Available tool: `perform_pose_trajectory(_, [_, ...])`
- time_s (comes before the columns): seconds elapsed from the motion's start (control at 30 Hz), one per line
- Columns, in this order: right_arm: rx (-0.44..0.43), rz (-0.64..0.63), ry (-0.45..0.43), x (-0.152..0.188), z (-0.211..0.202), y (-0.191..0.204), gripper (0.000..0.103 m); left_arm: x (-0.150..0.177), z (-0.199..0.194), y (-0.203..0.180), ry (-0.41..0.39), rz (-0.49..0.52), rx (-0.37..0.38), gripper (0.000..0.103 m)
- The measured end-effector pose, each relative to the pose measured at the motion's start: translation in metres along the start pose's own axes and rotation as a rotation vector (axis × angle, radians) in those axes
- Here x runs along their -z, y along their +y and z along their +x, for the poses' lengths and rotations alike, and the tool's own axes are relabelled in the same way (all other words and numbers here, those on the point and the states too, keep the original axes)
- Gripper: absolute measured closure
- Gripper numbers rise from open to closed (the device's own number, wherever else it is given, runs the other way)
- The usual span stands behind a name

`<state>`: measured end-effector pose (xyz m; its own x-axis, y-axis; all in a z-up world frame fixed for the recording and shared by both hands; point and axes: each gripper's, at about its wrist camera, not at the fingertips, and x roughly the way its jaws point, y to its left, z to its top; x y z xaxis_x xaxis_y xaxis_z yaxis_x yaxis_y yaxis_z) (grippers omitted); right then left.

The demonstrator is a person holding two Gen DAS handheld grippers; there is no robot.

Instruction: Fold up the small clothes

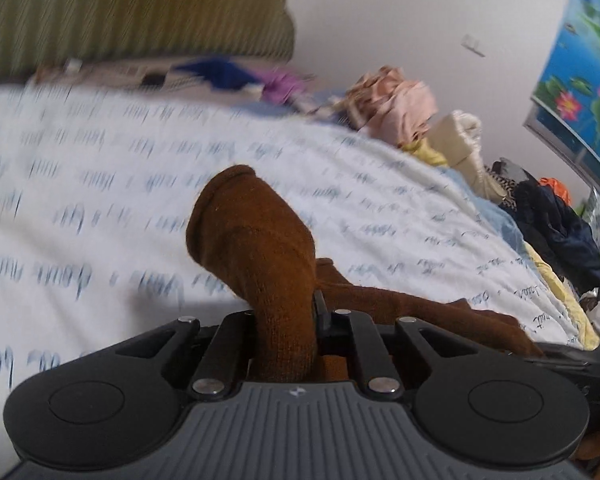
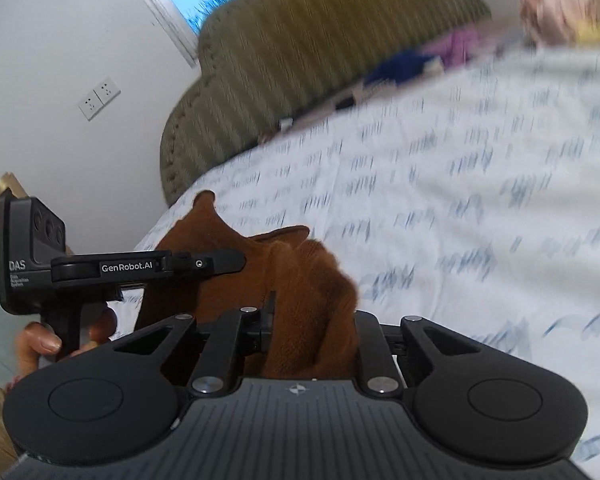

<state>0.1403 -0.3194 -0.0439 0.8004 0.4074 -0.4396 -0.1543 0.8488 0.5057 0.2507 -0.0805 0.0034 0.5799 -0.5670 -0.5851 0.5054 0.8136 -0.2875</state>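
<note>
Brown knitted fabric, a small rust-coloured sock-like garment (image 1: 256, 248), hangs between both tools above the white bed cover printed with blue script (image 1: 100, 160), so the fold looks barely begun. The left gripper (image 1: 286, 316) is clamped on one end, and the right gripper (image 2: 312, 320) pinches the other, bunched end. Only the left wrist view shows the heap of unfolded clothes (image 1: 396, 108) by the wall (plenty left, I judge); only the right wrist view shows the person's hand (image 2: 40, 344) on the other handle.

Two grippers, left gripper (image 1: 284, 312) and right gripper (image 2: 312, 320), one brown sock (image 1: 252, 240), one printed bedsheet (image 1: 100, 200), one headboard (image 2: 300, 52), and one double wall socket (image 2: 99, 98).
</note>
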Motion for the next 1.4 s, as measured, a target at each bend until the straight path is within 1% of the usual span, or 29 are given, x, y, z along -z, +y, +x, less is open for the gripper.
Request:
perform_pose_trajectory(0.07, [0.027, -0.004, -0.022, -0.010, -0.005, -0.006, 0.083, -0.005, 0.011, -0.009, 0.001, 0.033, -0.038, 0.088])
perform_pose_trajectory(0.1, [0.053, 0.018, -0.028, -0.014, -0.004, -0.013, 0.083, -0.006, 0.020, -0.011, 0.025, 0.045, -0.075, 0.088])
perform_pose_trajectory(0.17, [0.093, 0.076, -0.011, -0.018, 0.003, -0.031, 0.077, -0.006, 0.033, -0.009, 0.082, 0.040, -0.169, 0.083])
perform_pose_trajectory(0.2, [0.114, 0.101, -0.003, -0.018, 0.006, -0.037, 0.077, -0.005, 0.034, -0.007, 0.098, 0.035, -0.207, 0.080])
perform_pose_trajectory(0.23, [0.137, 0.122, 0.001, -0.015, 0.004, -0.041, 0.072, -0.004, 0.030, -0.004, 0.098, 0.028, -0.225, 0.076])
perform_pose_trajectory(0.27, [0.151, 0.138, -0.002, -0.013, -0.001, -0.043, 0.064, -0.001, 0.023, 0.000, 0.086, 0.018, -0.222, 0.072])
perform_pose_trajectory(0.3, [0.156, 0.155, -0.012, -0.008, -0.005, -0.043, 0.058, 0.002, 0.013, 0.003, 0.074, 0.013, -0.210, 0.060])
perform_pose_trajectory(0.33, [0.150, 0.165, -0.025, -0.003, -0.014, -0.043, 0.045, 0.005, 0.002, 0.007, 0.067, 0.009, -0.209, 0.044])
perform_pose_trajectory(0.37, [0.148, 0.165, -0.037, 0.003, -0.024, -0.040, 0.034, 0.009, -0.011, 0.009, 0.052, 0.007, -0.217, 0.037])
perform_pose_trajectory(0.4, [0.154, 0.160, -0.046, 0.010, -0.034, -0.036, 0.033, 0.013, -0.024, 0.009, 0.028, 0.011, -0.221, 0.031])
perform_pose_trajectory(0.47, [0.167, 0.165, -0.049, 0.023, -0.055, -0.029, 0.032, 0.027, -0.051, 0.008, 0.010, 0.025, -0.206, 0.030])
perform_pose_trajectory(0.53, [0.152, 0.202, -0.047, 0.039, -0.077, -0.025, 0.032, 0.045, -0.072, 0.009, 0.041, 0.017, -0.182, 0.030])
perform_pose_trajectory(0.63, [0.065, 0.285, -0.035, 0.068, -0.101, -0.019, 0.032, 0.080, -0.097, 0.007, 0.068, 0.008, -0.159, 0.030])
perform_pose_trajectory(0.7, [0.010, 0.350, -0.009, 0.087, -0.105, -0.015, 0.029, 0.103, -0.109, 0.006, 0.075, -0.002, -0.154, 0.031])
perform_pose_trajectory(0.73, [0.003, 0.363, 0.014, 0.097, -0.104, -0.011, 0.026, 0.112, -0.113, 0.005, 0.070, -0.001, -0.158, 0.030])
perform_pose_trajectory(0.77, [0.017, 0.347, 0.034, 0.105, -0.101, -0.006, 0.026, 0.118, -0.116, 0.004, 0.073, 0.010, -0.165, 0.030])
perform_pose_trajectory(0.8, [0.056, 0.305, 0.055, 0.111, -0.097, 0.001, 0.026, 0.123, -0.117, 0.003, 0.084, 0.017, -0.180, 0.029])
perform_pose_trajectory(0.87, [0.184, 0.187, 0.074, 0.121, -0.092, 0.017, 0.044, 0.127, -0.127, -0.001, 0.076, 0.006, -0.198, 0.030])
perform_pose_trajectory(0.9, [0.189, 0.185, 0.069, 0.123, -0.094, 0.023, 0.044, 0.128, -0.134, -0.004, 0.059, 0.008, -0.190, 0.030])
perform_pose_trajectory(0.97, [0.089, 0.264, 0.069, 0.124, -0.095, 0.024, 0.048, 0.130, -0.141, -0.013, 0.049, 0.039, -0.160, 0.030])
perform_pose_trajectory(1.0, [0.071, 0.300, 0.080, 0.125, -0.091, 0.023, 0.048, 0.131, -0.141, -0.016, 0.058, 0.053, -0.153, 0.030])
perform_pose_trajectory(1.07, [0.083, 0.312, 0.102, 0.130, -0.083, 0.025, 0.046, 0.135, -0.139, -0.017, 0.080, 0.036, -0.136, 0.030])
perform_pose_trajectory(1.1, [0.082, 0.316, 0.085, 0.133, -0.084, 0.026, 0.046, 0.138, -0.137, -0.015, 0.097, 0.009, -0.098, 0.033])
perform_pose_trajectory(1.13, [0.067, 0.336, 0.079, 0.134, -0.085, 0.024, 0.046, 0.141, -0.135, -0.011, 0.114, -0.029, -0.054, 0.046])
perform_pose_trajectory(1.17, [0.046, 0.357, 0.078, 0.134, -0.085, 0.022, 0.054, 0.145, -0.132, -0.007, 0.139, -0.074, -0.011, 0.058])
perform_pose_trajectory(1.2, [0.031, 0.378, 0.082, 0.135, -0.084, 0.017, 0.063, 0.148, -0.127, -0.004, 0.163, -0.120, 0.008, 0.071])
perform_pose_trajectory(1.23, [0.028, 0.399, 0.091, 0.136, -0.082, 0.012, 0.077, 0.151, -0.125, -0.003, 0.162, -0.145, -0.003, 0.081])
perform_pose_trajectory(1.3, [0.015, 0.418, 0.078, 0.136, -0.083, 0.005, 0.082, 0.152, -0.127, -0.006, 0.141, -0.161, -0.018, 0.089])
perform_pose_trajectory(1.4, [0.053, 0.346, 0.031, 0.125, -0.099, 0.014, 0.087, 0.148, -0.141, -0.014, 0.112, -0.195, 0.011, 0.092])
